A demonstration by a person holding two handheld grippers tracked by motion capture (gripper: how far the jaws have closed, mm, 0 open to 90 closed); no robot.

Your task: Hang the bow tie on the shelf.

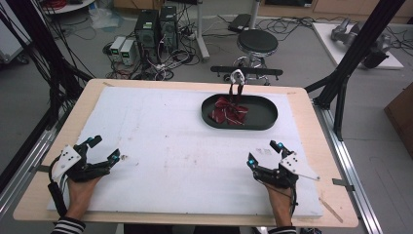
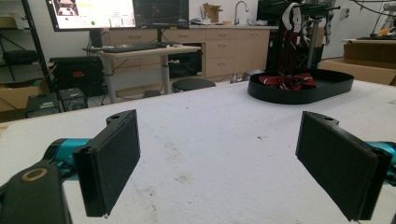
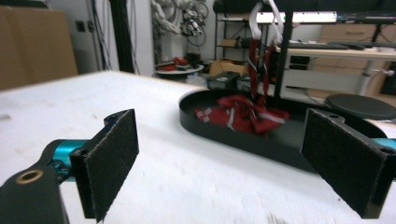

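I am keeping both jaws wide — left hand-held gripper and right hand-held gripper resting empty on the tabletop, red tie lying in the black tray.

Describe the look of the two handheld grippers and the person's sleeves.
Both the left gripper and the right gripper are black, with teal parts at the jaw bases and a grey three-cornered plate on top. Their flat rectangular pads are black. A black cable trails from the left one. The sleeves are striped dark and white.
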